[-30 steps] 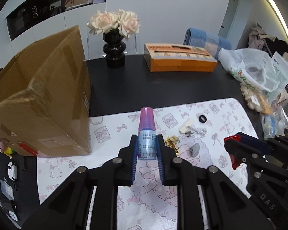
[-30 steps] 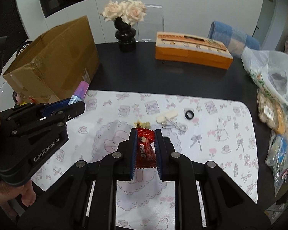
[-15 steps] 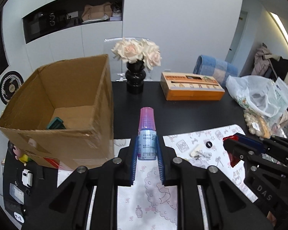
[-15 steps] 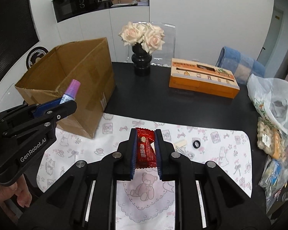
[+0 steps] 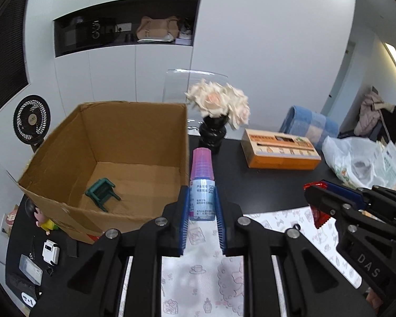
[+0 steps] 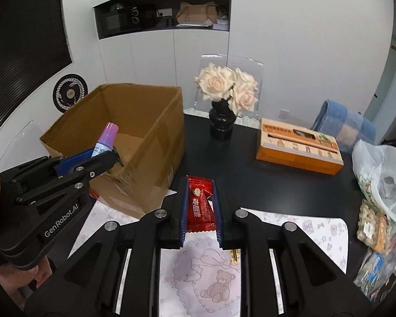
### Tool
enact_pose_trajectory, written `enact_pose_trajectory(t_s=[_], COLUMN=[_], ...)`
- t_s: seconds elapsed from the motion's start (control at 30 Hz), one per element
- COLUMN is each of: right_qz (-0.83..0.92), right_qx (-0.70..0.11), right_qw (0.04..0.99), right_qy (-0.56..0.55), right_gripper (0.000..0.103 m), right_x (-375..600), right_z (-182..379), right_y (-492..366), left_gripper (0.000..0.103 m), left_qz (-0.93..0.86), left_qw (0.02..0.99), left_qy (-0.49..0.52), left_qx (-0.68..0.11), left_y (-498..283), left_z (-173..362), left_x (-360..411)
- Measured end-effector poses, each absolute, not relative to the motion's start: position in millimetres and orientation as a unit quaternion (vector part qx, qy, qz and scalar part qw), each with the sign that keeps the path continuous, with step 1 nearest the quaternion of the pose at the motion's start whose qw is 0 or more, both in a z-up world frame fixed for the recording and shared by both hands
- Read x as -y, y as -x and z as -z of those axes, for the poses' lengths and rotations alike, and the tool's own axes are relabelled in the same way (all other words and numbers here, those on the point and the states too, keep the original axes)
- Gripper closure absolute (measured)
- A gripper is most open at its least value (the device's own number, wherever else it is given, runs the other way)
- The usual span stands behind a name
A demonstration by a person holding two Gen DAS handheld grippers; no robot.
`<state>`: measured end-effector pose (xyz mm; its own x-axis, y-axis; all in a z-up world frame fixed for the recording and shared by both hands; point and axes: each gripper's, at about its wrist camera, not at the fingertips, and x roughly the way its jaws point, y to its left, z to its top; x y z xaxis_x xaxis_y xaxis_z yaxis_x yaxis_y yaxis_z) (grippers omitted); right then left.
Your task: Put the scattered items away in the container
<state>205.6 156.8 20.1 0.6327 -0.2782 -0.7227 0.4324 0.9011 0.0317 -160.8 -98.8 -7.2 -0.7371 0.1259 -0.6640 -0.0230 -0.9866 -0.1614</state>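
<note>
Holding a small bottle (image 5: 202, 196) with a pink cap upright, the left tongs (image 5: 202, 208) are clamped on its label just beside the near right corner of the open box (image 5: 134, 132), not yet over the opening. The right tongs (image 6: 199, 206) grip a red sachet (image 6: 200, 207) by its sides and hang over the mat (image 6: 316, 229) on the black bench (image 6: 264, 185), near the box's right wall. Inside the box lies a green stool (image 5: 102, 194), tipped on its side on the floor of the box. To do the drop well, the left tongs would best carry the bottle leftward past the rim until it hangs clearly above the box floor, then lower it somewhat before the jaws part, since a tall, narrow bottle let go from height is likely to bounce or clip the cardboard edge. Aiming for bare floor to the right of the stool should keep it from striking the toy. The sachet is light and limp, so it needs the same clearance over the wall, or it may catch on the rim and slide outside. The two tongs are near each other, so taking turns over the box looks safer. A gold item (image 6: 234, 255) on the mat below the right tongs remains to be tidied.
</note>
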Motion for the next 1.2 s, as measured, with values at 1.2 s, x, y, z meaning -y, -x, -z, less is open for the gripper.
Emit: enact_pose_trajectory(t_s=[1.2], right_qz=[0.102], right_qx=[-0.403], right_qw=[0.908], right_qy=[-0.060], right_gripper=[0.085], right_x=[-223.8], right_z=[-36.8], right_y=[-375.1], left_gripper=[0.084], left_qz=[-0.909], left_qw=[-0.039], left_qy=[0.361], left_qx=[0.205], left_y=[209.7], left_z=[10.3], left_x=[259.5])
